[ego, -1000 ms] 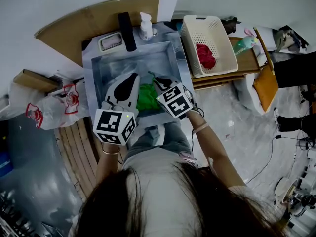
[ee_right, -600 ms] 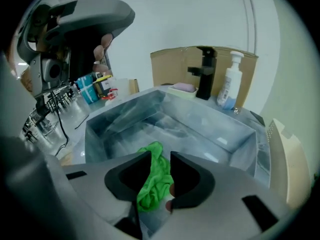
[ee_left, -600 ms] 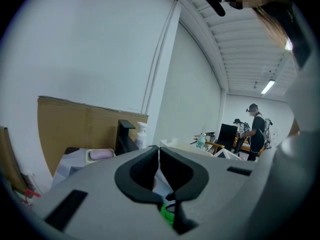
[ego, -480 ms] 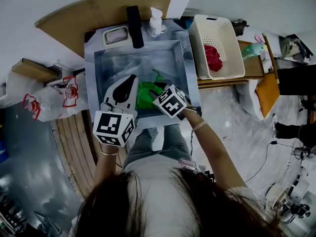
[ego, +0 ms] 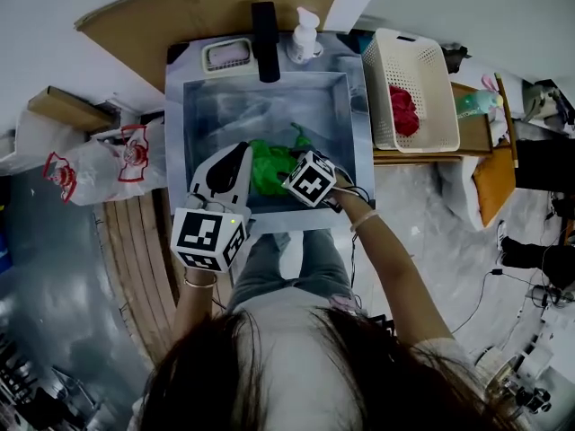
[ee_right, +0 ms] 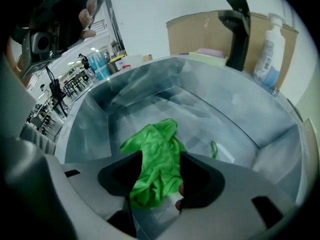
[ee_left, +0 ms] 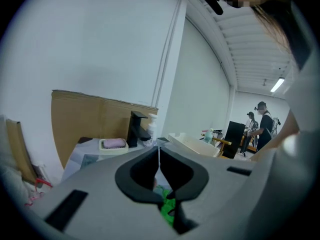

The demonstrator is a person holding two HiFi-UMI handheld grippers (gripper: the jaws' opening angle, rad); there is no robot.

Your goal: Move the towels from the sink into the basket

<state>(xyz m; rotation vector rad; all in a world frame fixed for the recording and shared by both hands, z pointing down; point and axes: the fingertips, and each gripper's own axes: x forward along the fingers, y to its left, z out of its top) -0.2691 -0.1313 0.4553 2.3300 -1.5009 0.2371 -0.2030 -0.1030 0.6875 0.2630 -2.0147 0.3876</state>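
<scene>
- Right gripper view: the crumpled bright-green cloth towel (ee_right: pixel 152 164) lies on the bottom of the grey steel sink (ee_right: pixel 240 129), close to its front wall. It is the towel not yet moved.
- The right hand-held gripper (ee_right: pixel 160 160) points steeply down over this towel. Its jaws have just been opening and now stand wide, one on each side of the folds, with the pads not pressing. I judge that this prepares a grasp from above.
- The left hand-held gripper (ee_left: pixel 159 156) has its jaws together on nothing. It hangs over the front-left part of the sink, probably kept aside to leave the towel free for the other one.
- In the head view a crumpled red cloth towel (ego: pixel 402 110) already lies in the white perforated plastic basket (ego: pixel 431 70), which stands just beside the right rim of the sink on a wooden desk (ego: pixel 472 133).
- The sink walls are the edges to mind: the towel must go up over the right wall. The bottom behind the towel is bare.
- The tall black faucet (ee_right: pixel 237 31) and the white pump bottle (ee_right: pixel 270 44) stand at the back rim, well apart from the towel. The top of the basket is open.
</scene>
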